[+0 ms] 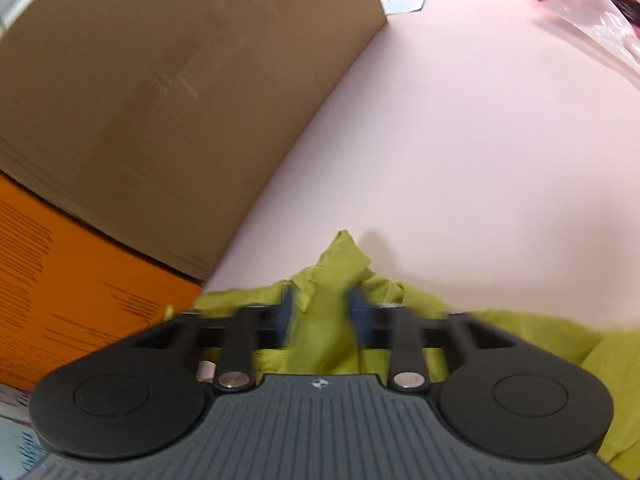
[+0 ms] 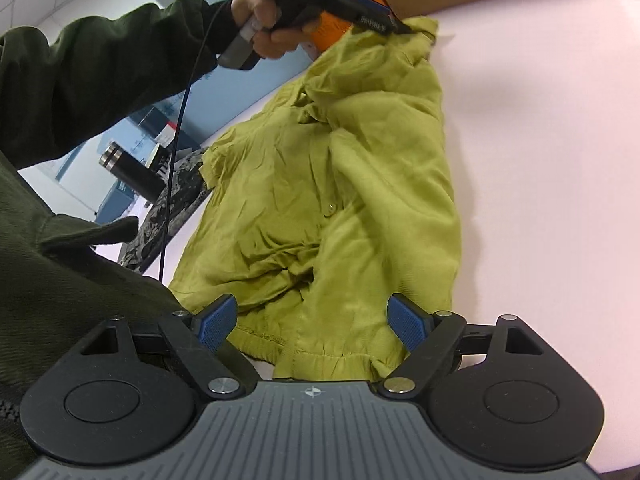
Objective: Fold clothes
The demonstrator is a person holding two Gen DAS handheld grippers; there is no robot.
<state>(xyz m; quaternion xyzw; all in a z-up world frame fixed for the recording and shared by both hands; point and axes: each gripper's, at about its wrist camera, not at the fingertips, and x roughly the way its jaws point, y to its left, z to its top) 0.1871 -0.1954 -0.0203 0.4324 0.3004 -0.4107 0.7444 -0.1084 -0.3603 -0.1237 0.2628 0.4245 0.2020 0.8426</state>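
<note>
Shirt (image 2: 340, 184), a yellow-green buttoned one, lies crumpled on the pale pink worktop (image 2: 540, 160), its long axis running from the hem under the right tool up and away to the bunched far end by the boxes. It is spread but not flat: wrinkles gather around the placket and one side is rolled over on itself.

Behind its far end stands a large brown cardboard box (image 1: 168, 92), with an orange box (image 1: 72, 280) beside it. A person's dark green sleeve (image 2: 92, 64) reaches across the left of the right wrist view toward that end.

Of the two tools, the left tool (image 1: 320, 312) is at the far end. In its own blurred view a peak of cloth rises between the blue pads, which look to stand a little apart, yet the jaws read as fully closed, so I take it as pinching that thin fold. The right wrist view shows its tip (image 2: 396, 24) buried in the same corner.

The right tool (image 2: 312, 320) hovers over the near hem with its jaws wide apart and nothing gripped; the hem lies between and just below the pads (image 2: 408, 320).

Judging from this, the next move turns on the right tool, the nearer one to the hem: it needs to drop straight down and close on that edge, so the shirt can be stretched along its length between both tools.
</note>
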